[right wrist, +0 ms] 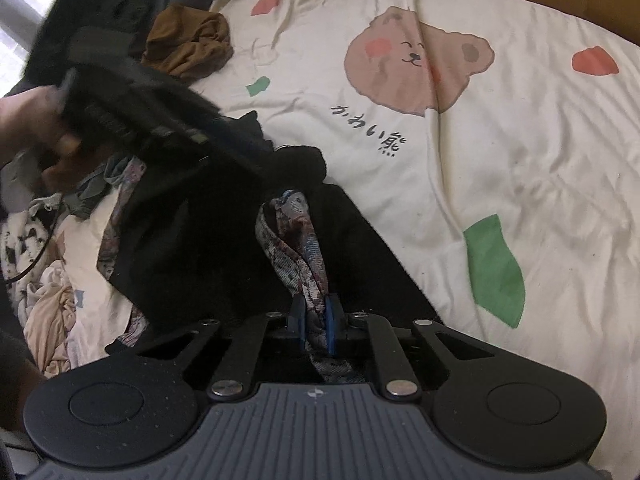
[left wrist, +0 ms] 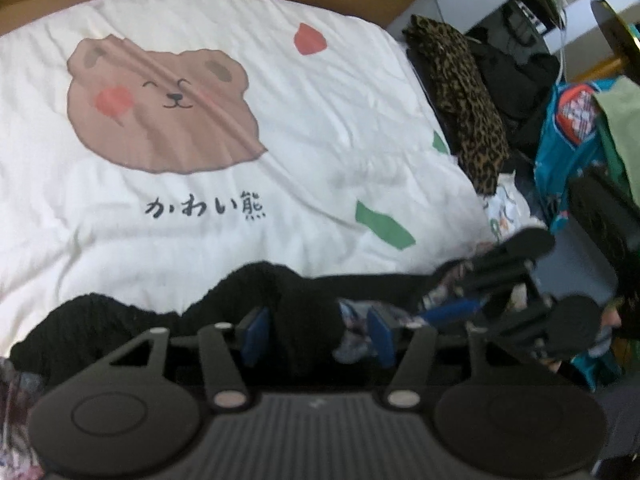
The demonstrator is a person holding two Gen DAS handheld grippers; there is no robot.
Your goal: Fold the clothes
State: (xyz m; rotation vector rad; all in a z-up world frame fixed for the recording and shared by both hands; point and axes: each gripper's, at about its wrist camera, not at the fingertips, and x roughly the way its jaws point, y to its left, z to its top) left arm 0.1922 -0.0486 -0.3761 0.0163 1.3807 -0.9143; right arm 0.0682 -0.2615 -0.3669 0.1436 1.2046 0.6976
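A black garment [left wrist: 168,320] with a patterned grey, red and blue inner side lies bunched at the near edge of the bed. My left gripper [left wrist: 318,334] holds a thick fold of it, and black cloth fills the gap between its blue pads [left wrist: 256,332]. In the right wrist view, my right gripper [right wrist: 314,320] is shut on a strip of the patterned fabric [right wrist: 294,236], which rises taut from the black cloth [right wrist: 192,248]. A hand [right wrist: 32,128] holds the left gripper at the upper left. The right gripper [left wrist: 444,302] appears blurred at the right of the left wrist view.
The bed cover [left wrist: 320,140] is white with a brown bear print. A leopard-print garment [left wrist: 464,92], dark clothes and a teal bag [left wrist: 568,128] crowd the bed's right side. A brown garment [right wrist: 188,44] and a clothes pile [right wrist: 48,292] lie on the left.
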